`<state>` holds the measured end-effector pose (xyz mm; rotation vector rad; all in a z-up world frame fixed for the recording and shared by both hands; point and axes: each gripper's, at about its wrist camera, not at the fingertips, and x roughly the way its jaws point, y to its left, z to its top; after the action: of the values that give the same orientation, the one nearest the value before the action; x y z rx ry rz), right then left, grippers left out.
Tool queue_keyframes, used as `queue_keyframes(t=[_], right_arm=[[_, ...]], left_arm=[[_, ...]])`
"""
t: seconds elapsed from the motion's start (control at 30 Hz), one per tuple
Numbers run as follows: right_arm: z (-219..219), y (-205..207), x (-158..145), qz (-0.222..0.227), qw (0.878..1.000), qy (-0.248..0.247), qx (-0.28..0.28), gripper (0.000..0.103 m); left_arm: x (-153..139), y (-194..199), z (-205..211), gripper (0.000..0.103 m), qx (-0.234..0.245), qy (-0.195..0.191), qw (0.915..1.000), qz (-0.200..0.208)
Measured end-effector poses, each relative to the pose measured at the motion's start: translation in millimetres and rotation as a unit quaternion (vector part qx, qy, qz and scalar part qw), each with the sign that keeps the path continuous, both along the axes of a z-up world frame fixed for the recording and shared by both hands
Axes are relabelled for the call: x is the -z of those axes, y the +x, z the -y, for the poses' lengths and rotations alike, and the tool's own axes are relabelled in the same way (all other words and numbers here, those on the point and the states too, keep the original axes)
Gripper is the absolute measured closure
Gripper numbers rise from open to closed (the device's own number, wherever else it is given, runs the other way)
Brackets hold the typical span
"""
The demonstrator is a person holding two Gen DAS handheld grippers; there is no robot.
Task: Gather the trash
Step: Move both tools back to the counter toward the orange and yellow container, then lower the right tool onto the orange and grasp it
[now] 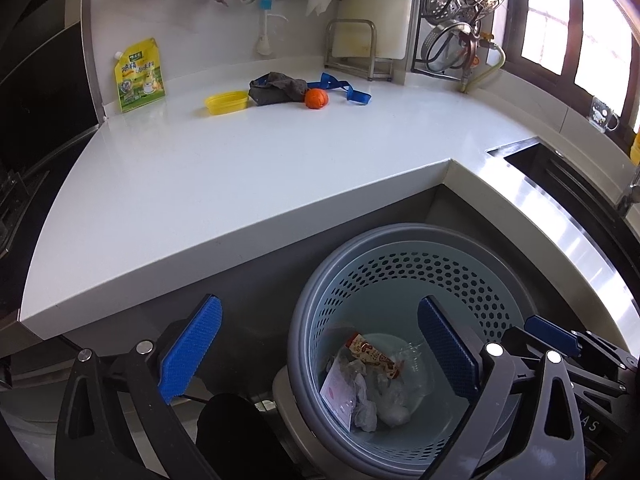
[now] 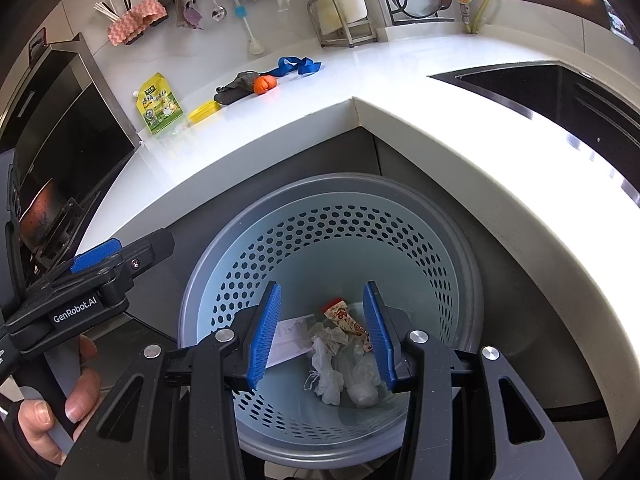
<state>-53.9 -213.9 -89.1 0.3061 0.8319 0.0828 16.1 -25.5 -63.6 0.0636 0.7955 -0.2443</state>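
Observation:
A grey-rimmed, pale blue perforated trash basket (image 1: 404,248) (image 2: 332,200) stands on the floor in the counter's inner corner. Inside lie a red snack wrapper (image 1: 374,355) (image 2: 346,318), crumpled clear plastic (image 1: 394,402) (image 2: 360,376), tissue (image 2: 326,360) and a white paper slip (image 1: 338,394) (image 2: 290,340). My left gripper (image 1: 320,356) is open and empty, over the basket's left rim. My right gripper (image 2: 322,336) is open and empty, held above the basket's mouth. The right gripper's body shows in the left wrist view (image 1: 568,344); the left gripper shows in the right wrist view (image 2: 100,264).
On the white counter (image 1: 240,168) (image 2: 400,64) lie a yellow-green pouch (image 1: 138,76) (image 2: 160,104), a yellow dish (image 1: 226,102) (image 2: 204,112), a dark cloth (image 1: 276,86) (image 2: 236,86), an orange fruit (image 1: 316,99) (image 2: 265,83) and a blue strap (image 1: 346,88) (image 2: 298,65). A dark sink (image 2: 560,96) is on the right.

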Motion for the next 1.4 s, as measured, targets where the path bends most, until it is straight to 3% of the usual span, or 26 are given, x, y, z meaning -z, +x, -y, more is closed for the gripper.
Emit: queue_keyframes(t=[0.17, 0.3, 0.67, 0.97, 1.4], right_arm=[[-4.5, 10.4, -25.5, 0.028, 1.000, -0.007, -0.012, 0.060], [-8.8, 22.5, -44.7, 0.048, 0.999, -0.006, -0.024, 0.059], [-19.7, 89.2, -80.3, 0.081, 0.995, -0.002, -0.056, 0.055], [-28.5, 152.0, -91.1, 0.079, 0.994, -0.016, -0.069, 0.052], [-50.3, 229.4, -90.0, 0.061, 0.994, -0.022, -0.091, 0.046]], left_arm=[[-19.0, 8.8, -10.5, 0.006, -0.003, -0.025, 0.9996, 0.011], [-38.0, 18.8, -17.0, 0.006, -0.016, -0.023, 0.9991, 0.032], [-73.6, 67.5, -45.7, 0.006, -0.042, -0.042, 0.9958, 0.070], [-89.8, 119.7, -75.4, 0.006, -0.087, -0.031, 0.9909, 0.098], [-83.3, 185.1, -101.5, 0.006, -0.118, -0.029, 0.9892, 0.082]])
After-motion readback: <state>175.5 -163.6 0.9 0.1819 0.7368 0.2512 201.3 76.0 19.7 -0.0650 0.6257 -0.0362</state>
